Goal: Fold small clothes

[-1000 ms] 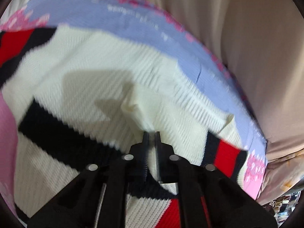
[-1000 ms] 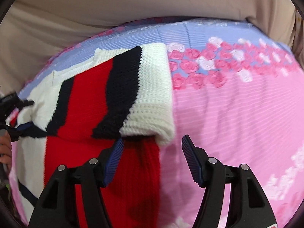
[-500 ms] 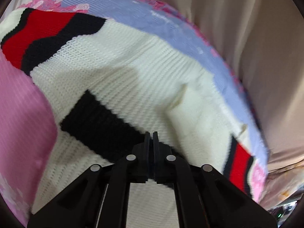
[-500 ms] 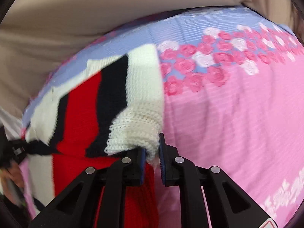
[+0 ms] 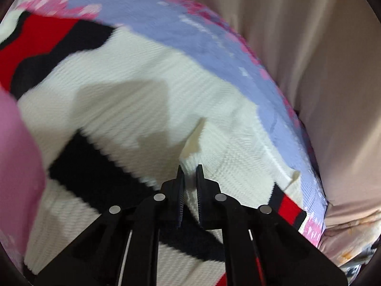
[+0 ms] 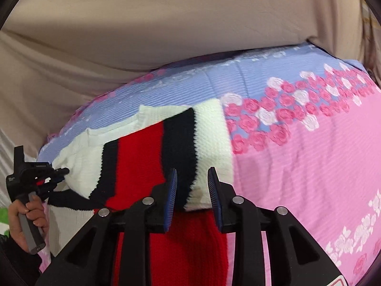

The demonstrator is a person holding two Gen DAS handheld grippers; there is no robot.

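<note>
Bedroom: floral bedsheet [image 6: 309,157]

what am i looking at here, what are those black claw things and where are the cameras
There is no robot here. A person holds a tool with two-finger tongs in each hand, and a wide-angle camera on each tool looks along its fingers. One picture comes from the left tool, the other from the right. A white, black and red knit sweater lies on a pink and lilac rose-print bedspread. The left tongs pinch white knit and have just tightened. The right tongs have just been opening; the sweater's folded edge sits between them, unpinched. In the right view, the person's hand grips the left tool's handle.
</note>
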